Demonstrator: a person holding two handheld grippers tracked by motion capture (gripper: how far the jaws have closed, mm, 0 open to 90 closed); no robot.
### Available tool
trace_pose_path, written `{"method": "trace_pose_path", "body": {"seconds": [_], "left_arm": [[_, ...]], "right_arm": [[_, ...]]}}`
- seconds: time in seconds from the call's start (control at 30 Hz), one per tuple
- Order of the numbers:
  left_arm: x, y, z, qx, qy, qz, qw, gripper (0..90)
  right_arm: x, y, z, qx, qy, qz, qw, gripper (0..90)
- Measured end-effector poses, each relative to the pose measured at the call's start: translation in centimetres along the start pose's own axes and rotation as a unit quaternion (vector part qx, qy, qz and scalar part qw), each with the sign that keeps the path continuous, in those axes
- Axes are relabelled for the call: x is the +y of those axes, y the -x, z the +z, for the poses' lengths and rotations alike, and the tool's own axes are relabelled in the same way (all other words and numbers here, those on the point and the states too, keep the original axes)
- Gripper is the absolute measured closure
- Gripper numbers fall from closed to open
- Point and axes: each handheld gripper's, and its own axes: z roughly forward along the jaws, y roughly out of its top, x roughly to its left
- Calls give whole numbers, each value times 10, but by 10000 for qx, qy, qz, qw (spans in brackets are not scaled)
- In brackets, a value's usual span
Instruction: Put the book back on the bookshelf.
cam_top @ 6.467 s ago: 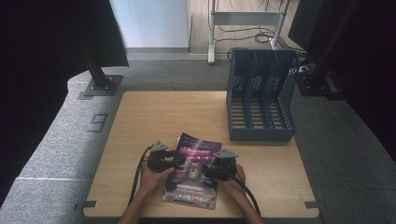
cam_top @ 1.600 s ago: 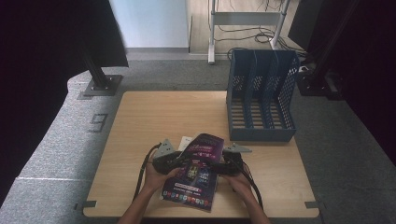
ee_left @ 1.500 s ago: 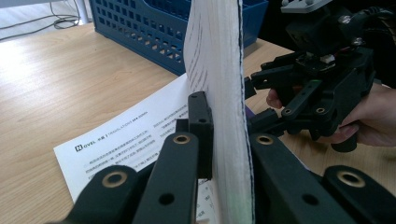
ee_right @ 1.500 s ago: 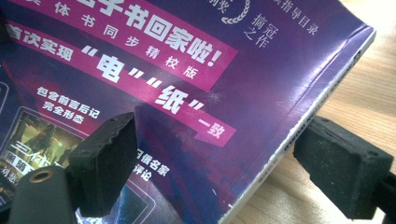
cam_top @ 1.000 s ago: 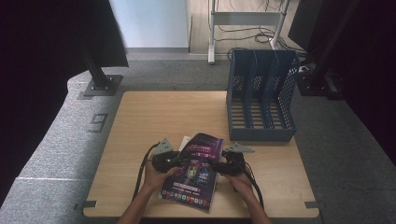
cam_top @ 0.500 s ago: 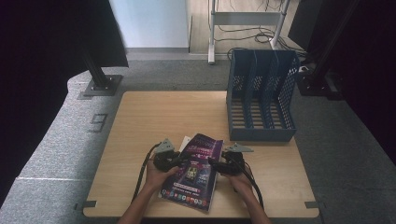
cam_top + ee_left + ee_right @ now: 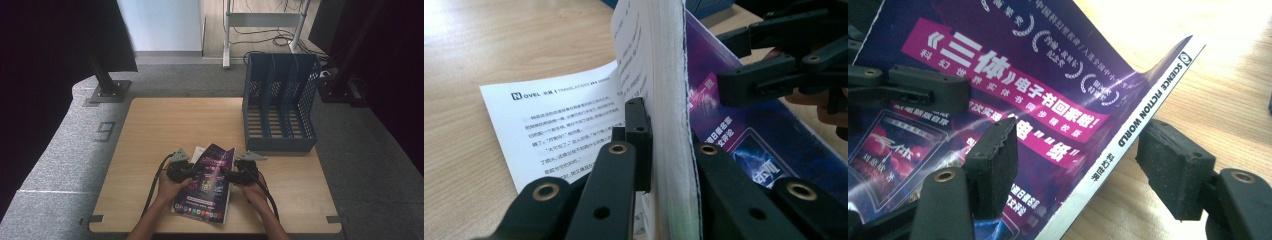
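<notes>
A magazine (image 7: 207,192) with a purple cover lies near the table's front edge, its far part raised. My left gripper (image 7: 192,170) is at its left side, shut on a thick wad of its pages (image 7: 669,75), which stands upright between the jaws. One white printed page (image 7: 559,130) lies flat on the wood beside them. My right gripper (image 7: 225,173) is at the right side and is open. Its jaws have just been closing, with the spine edge (image 7: 1143,115) between them. One pad (image 7: 998,145) lies over the cover, the other (image 7: 1173,165) stands clear of the spine.
A blue mesh file rack (image 7: 280,105) with three upright slots stands at the table's back right. The wooden table (image 7: 165,125) has bare room at the back left. Grey carpet, a stand's base (image 7: 107,92) and cables lie beyond.
The magazine lay flat several seconds ago; its far part is now raised between the grippers. Over the last second my left gripper has sunk slightly with the pages.
</notes>
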Motion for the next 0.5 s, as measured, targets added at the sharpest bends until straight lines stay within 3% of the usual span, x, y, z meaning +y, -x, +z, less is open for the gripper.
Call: {"method": "trace_pose_path", "body": {"seconds": [0.17,0.5], "left_arm": [[-3,-2,8,59,-195,-22,9998,849],[-4,-6,10,55,-259,-103,9996,848]], "right_arm": [[3,0,7,-16,-117,-71,9999,334],[5,3,15,-110,-295,-108,9994,353]]}}
